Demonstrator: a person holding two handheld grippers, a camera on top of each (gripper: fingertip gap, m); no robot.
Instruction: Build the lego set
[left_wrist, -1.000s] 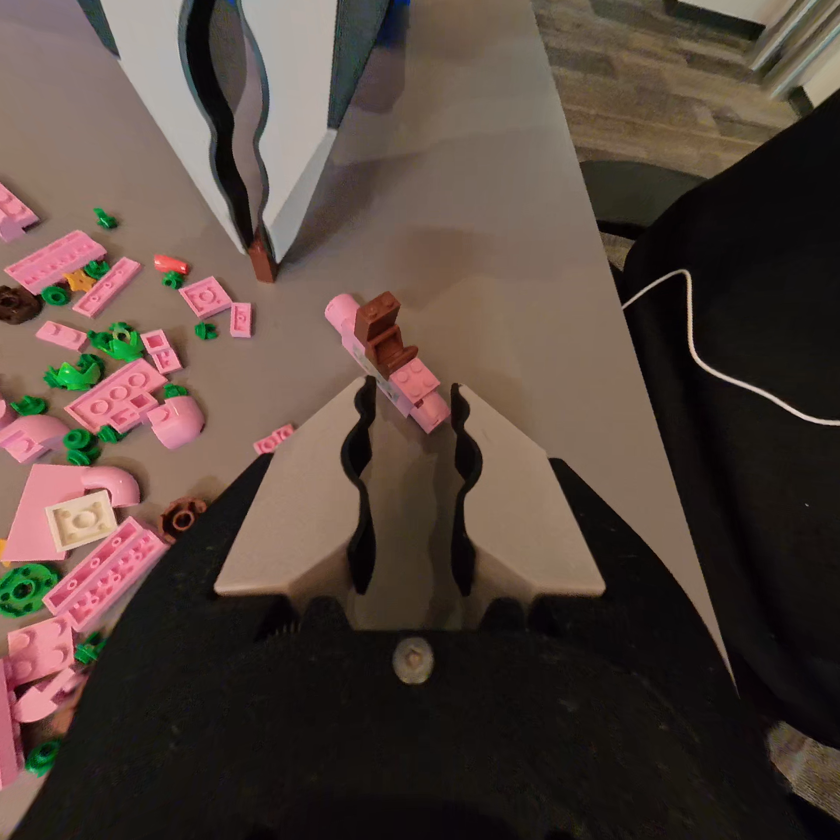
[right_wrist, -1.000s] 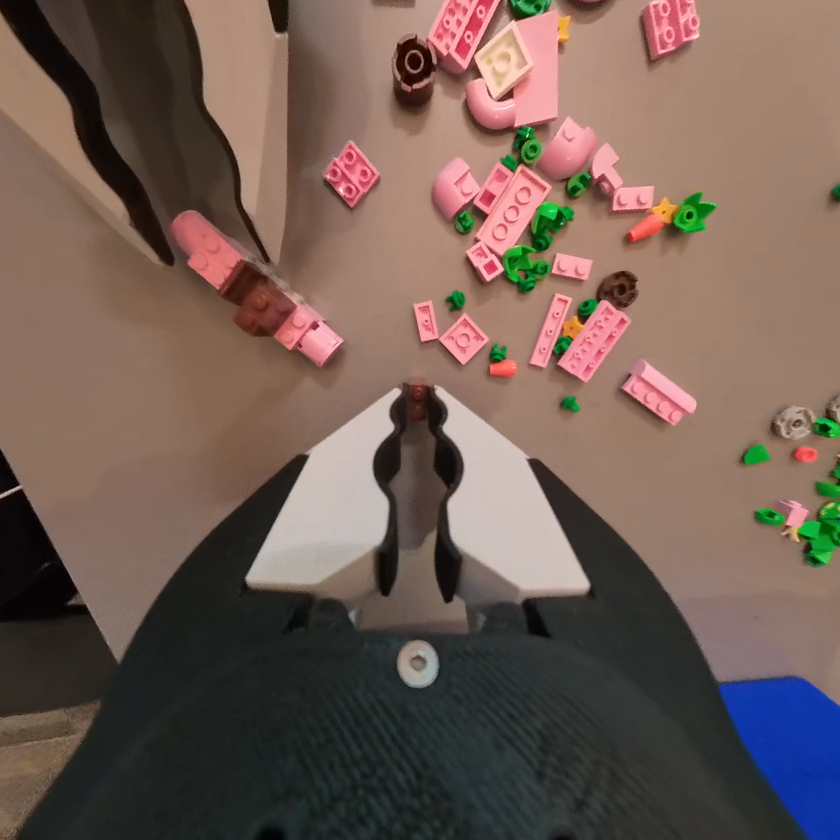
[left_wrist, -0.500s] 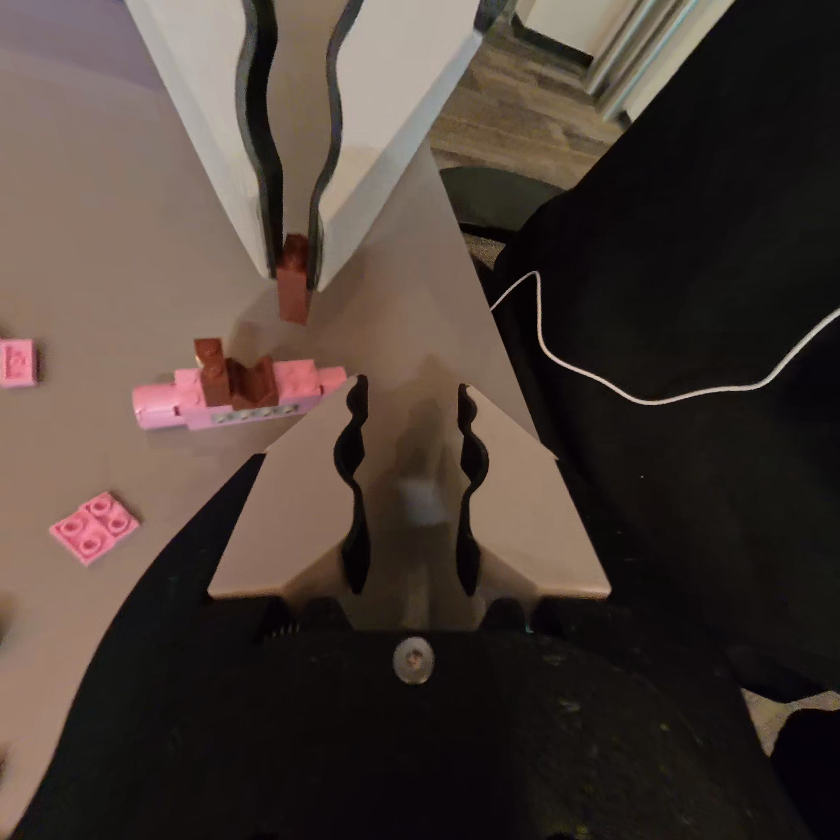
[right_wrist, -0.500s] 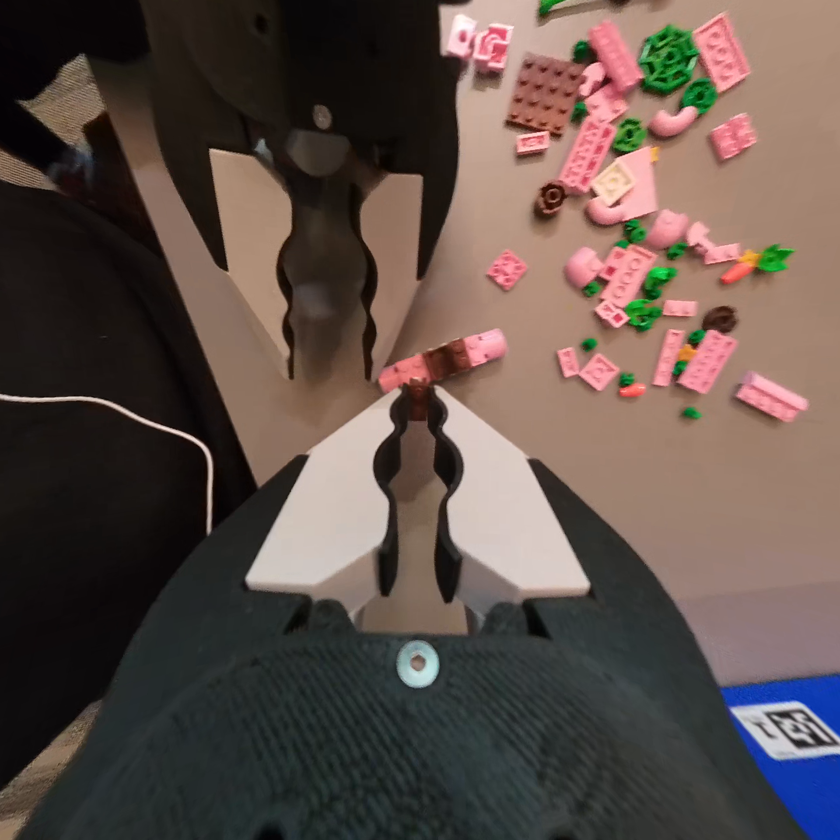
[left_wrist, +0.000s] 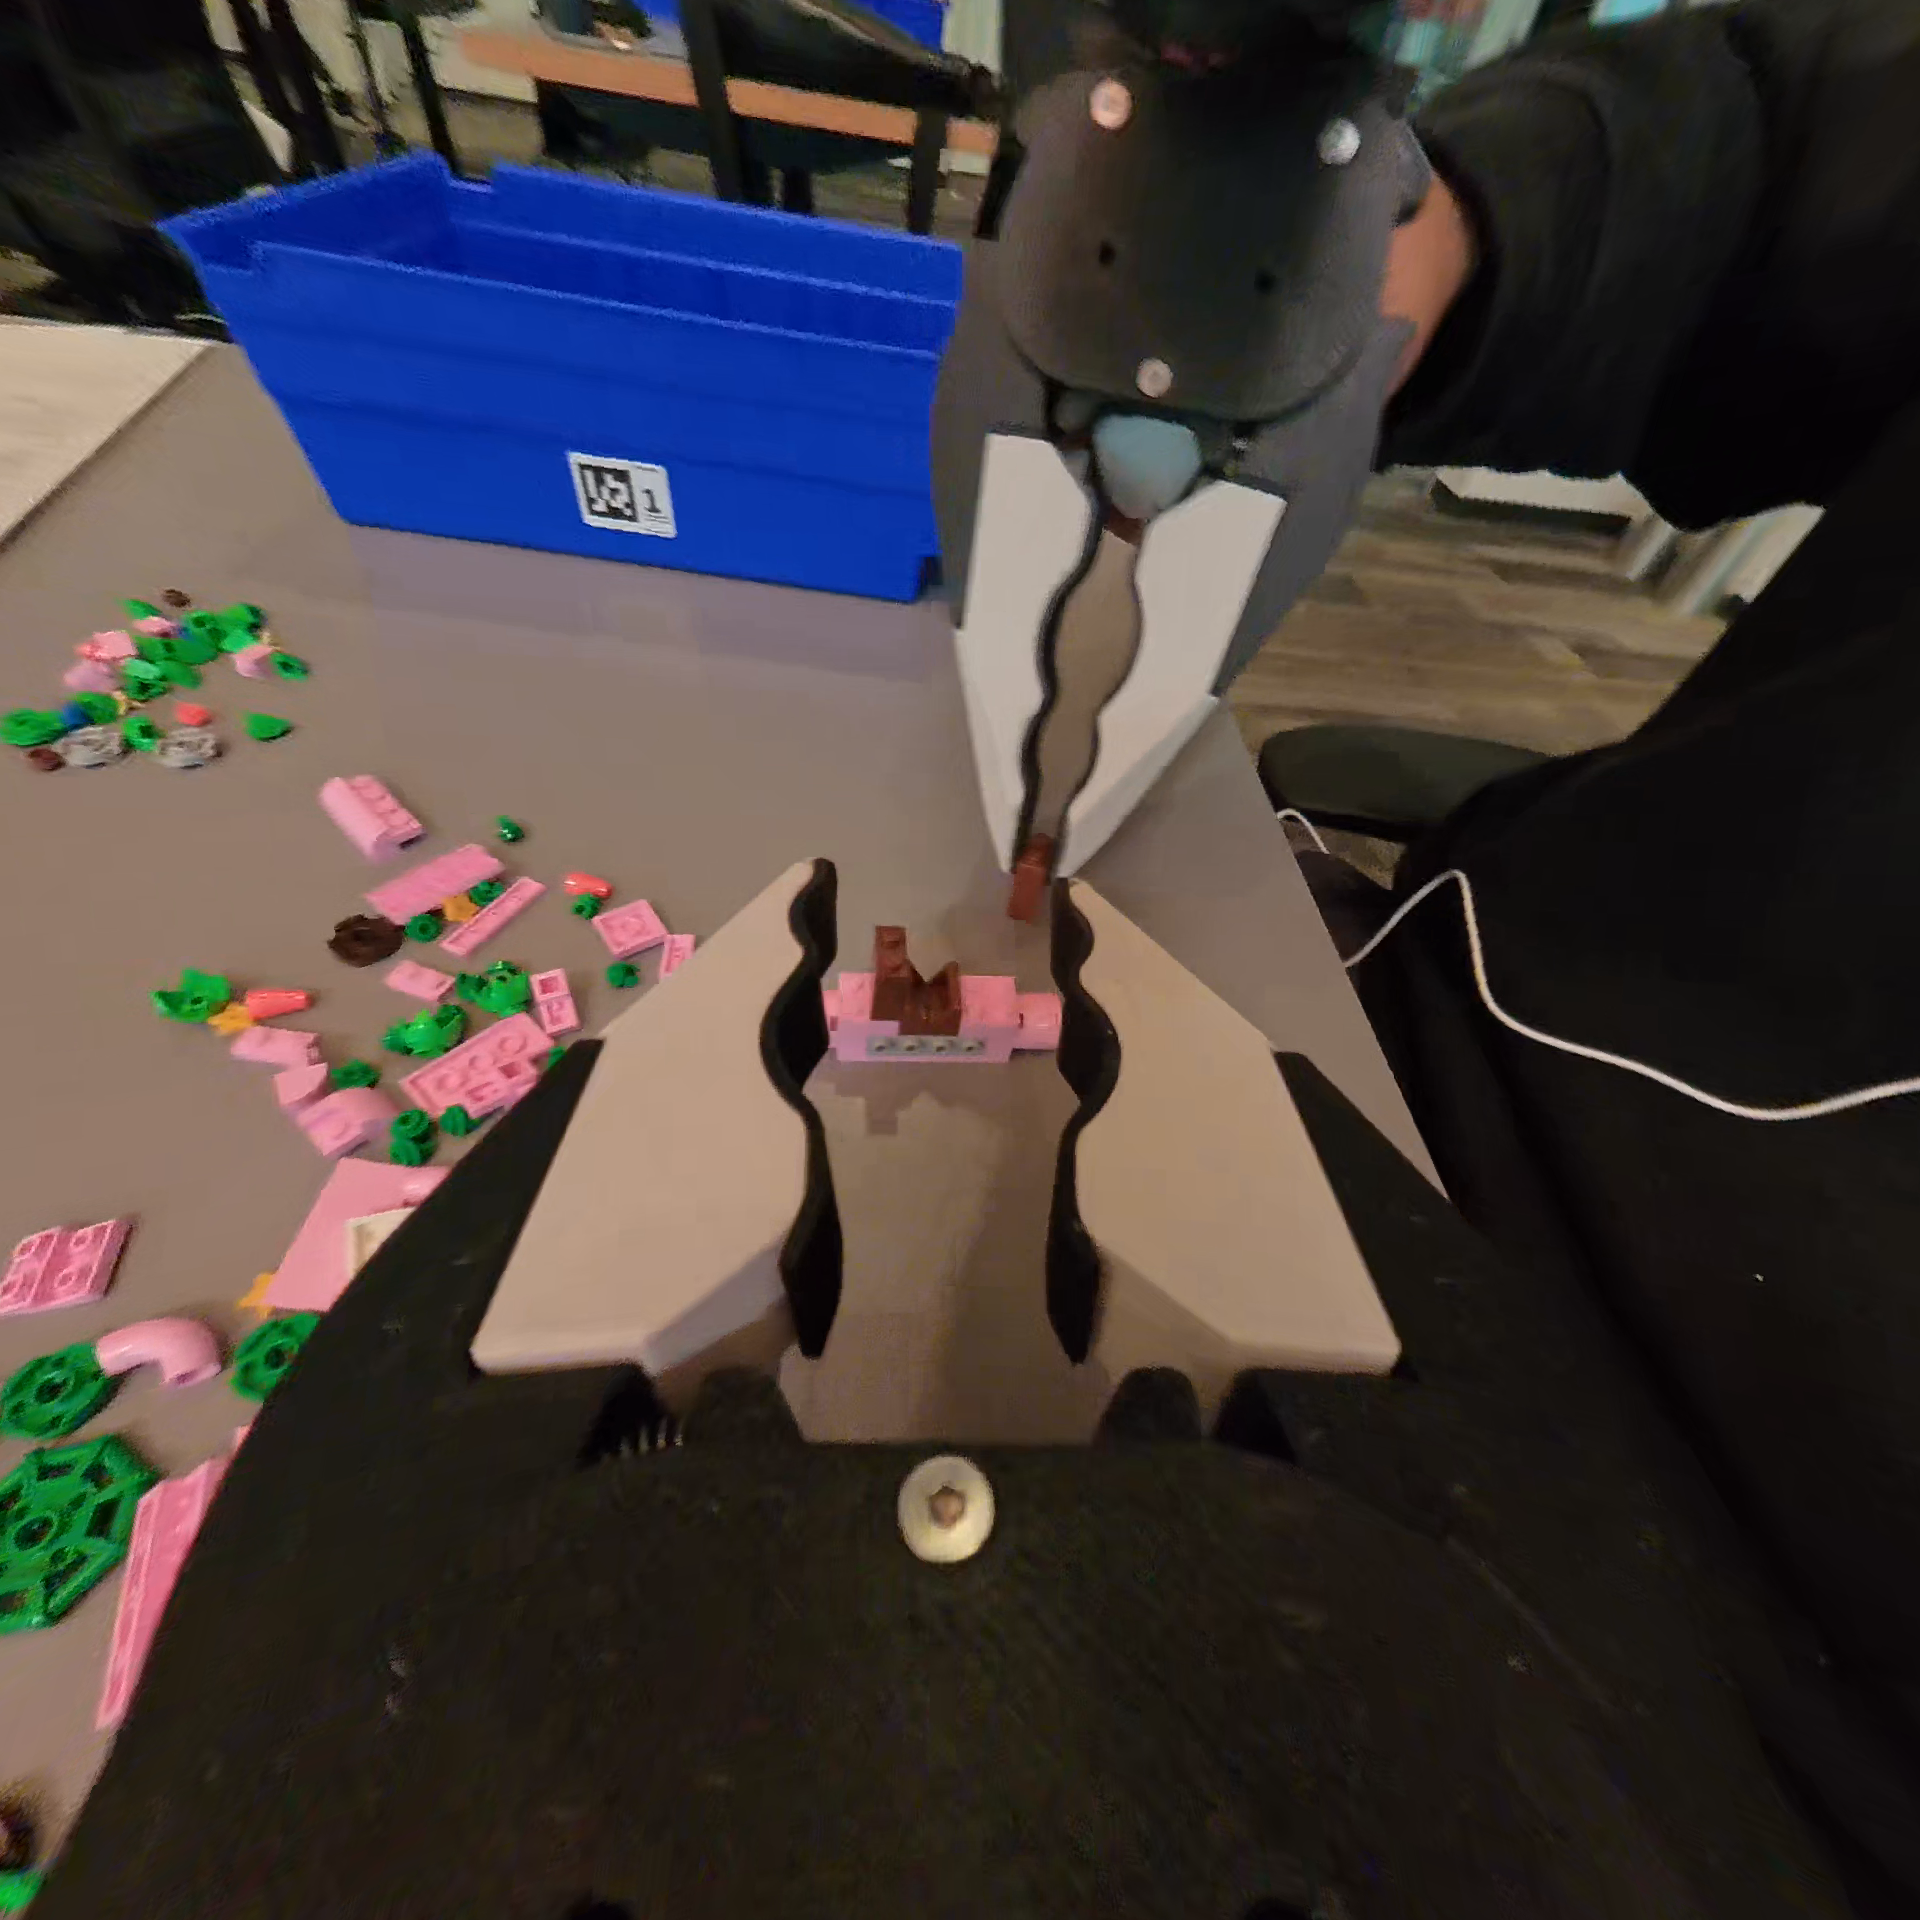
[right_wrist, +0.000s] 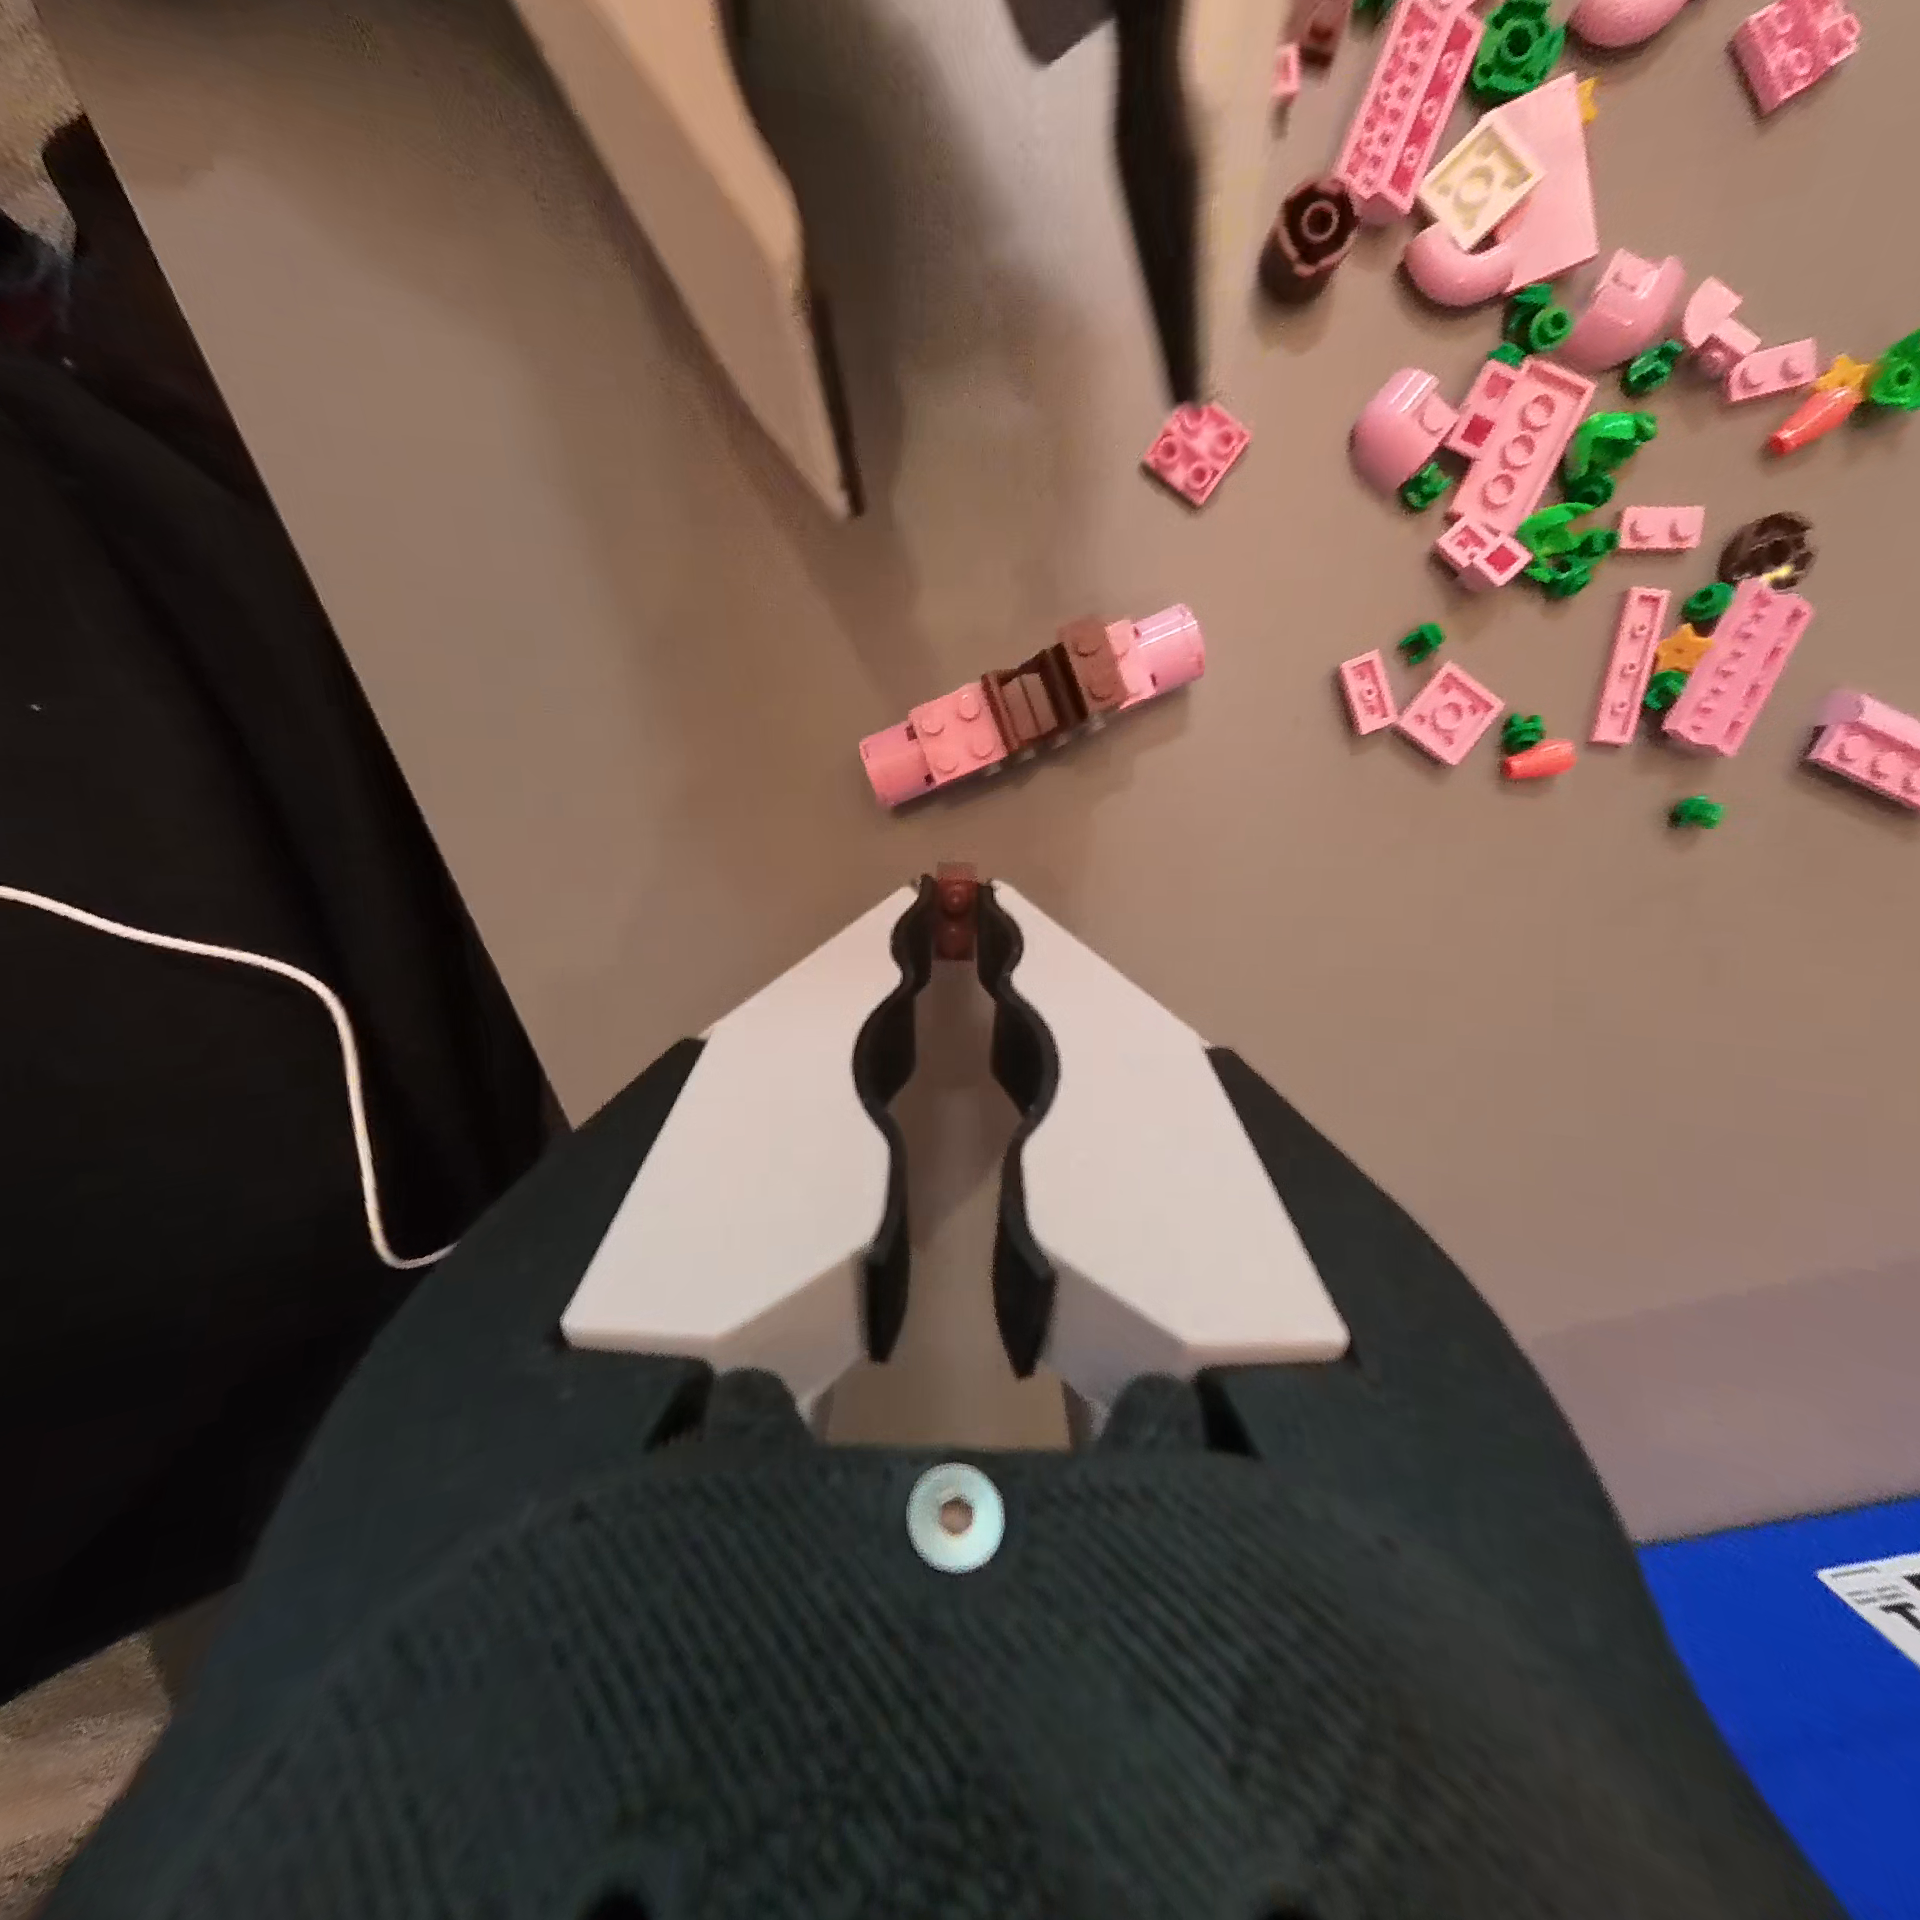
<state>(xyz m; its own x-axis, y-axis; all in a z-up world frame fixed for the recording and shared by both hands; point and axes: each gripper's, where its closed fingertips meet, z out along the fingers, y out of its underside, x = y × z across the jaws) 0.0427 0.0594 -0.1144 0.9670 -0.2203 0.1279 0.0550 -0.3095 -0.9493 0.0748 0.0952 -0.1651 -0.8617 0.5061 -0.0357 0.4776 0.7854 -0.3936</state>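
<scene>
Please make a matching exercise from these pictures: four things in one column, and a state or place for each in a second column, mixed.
Things:
1. small brown brick
2. pink and brown partial build
3. left gripper
4. blue plastic bin

States:
A. open, empty
B. at the table's far edge
C. pinched in the right gripper
D. lying on the grey table

Pairs: 1-C, 2-D, 3-A, 4-B

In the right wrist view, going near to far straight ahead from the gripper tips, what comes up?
right gripper shut on the small brown brick → pink and brown assembly lying on the grey table → left gripper, open.
</scene>
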